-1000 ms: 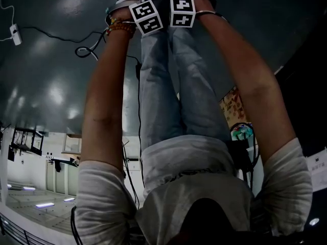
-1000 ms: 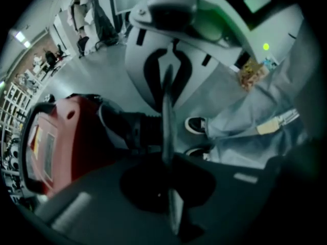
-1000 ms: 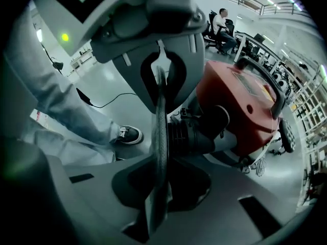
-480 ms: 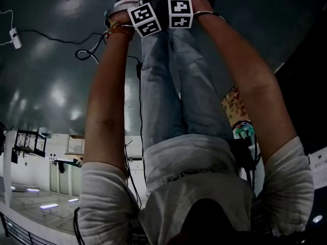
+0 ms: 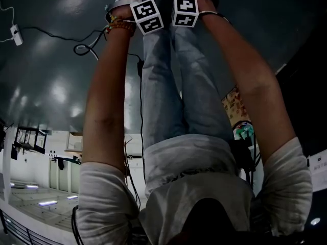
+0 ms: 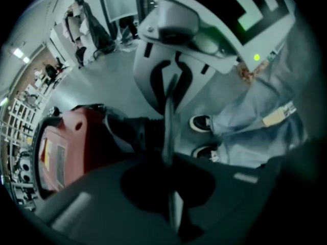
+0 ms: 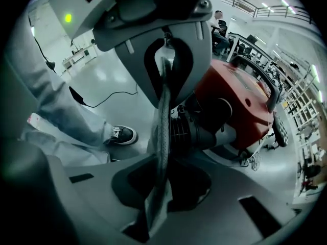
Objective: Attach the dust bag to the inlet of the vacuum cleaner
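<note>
The dust bag's grey fabric edge (image 6: 168, 111) runs straight up between my left gripper's (image 6: 169, 160) jaws, which pinch it; they have just been opening a little with the fabric still between them. My right gripper (image 7: 162, 160) is shut on the same grey band (image 7: 163, 121), facing the left one. The red vacuum cleaner (image 7: 240, 98) lies on the floor just beyond, its black inlet (image 7: 202, 131) close beside the band. From the left gripper view the red body (image 6: 66, 147) is at the left. In the head view only the two marker cubes (image 5: 148, 15) (image 5: 185, 10) show.
A person's jeans legs (image 5: 168, 96) and black shoes (image 6: 201, 122) stand right by the grippers. A black cable (image 5: 84, 47) loops over the grey floor, with a white plug block (image 5: 16, 34) at its end. Shelving and desks stand far off (image 7: 301, 116).
</note>
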The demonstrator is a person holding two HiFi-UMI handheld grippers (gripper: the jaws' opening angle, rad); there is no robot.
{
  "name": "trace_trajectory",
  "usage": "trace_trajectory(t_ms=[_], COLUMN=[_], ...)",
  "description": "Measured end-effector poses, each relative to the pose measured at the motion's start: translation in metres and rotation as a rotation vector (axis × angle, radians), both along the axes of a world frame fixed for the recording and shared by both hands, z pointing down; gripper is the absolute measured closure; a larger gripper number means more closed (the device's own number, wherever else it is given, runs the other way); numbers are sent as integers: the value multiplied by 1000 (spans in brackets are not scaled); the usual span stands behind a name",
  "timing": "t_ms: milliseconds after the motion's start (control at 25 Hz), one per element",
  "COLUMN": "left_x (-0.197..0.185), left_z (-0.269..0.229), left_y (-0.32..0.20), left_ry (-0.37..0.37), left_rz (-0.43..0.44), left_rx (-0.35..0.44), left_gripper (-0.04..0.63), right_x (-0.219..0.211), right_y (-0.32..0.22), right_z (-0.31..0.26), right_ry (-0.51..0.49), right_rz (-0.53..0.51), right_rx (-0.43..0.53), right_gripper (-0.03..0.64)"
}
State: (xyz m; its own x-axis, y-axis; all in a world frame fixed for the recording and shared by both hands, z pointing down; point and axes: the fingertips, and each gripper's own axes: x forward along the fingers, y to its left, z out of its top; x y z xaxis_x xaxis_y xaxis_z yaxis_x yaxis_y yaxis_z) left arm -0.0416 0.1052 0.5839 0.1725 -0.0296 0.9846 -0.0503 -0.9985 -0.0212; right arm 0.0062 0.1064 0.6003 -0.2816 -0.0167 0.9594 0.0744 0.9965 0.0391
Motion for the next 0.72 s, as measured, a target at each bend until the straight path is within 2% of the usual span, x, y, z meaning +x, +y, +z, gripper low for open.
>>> trace_trajectory(t_ms=[160, 240, 520, 720], left_x=[-5, -6, 2, 0], left_z=[7, 6, -6, 11], left_y=[12, 10, -1, 4], left_ry=[6, 5, -14, -28], left_rz=[-107, -134, -72, -100], left_rx=[-32, -46, -24, -53], left_gripper=[581, 581, 580, 581], right_x=[-8, -10, -2, -1], right_y=[-8, -9, -6, -3], right_z=[-8, -6, -1, -18], right_ry=[4, 1, 12, -5], right_rz=[-91, -91, -18, -21], right_rx=[29, 10, 3, -10], right_gripper=[578, 578, 580, 580])
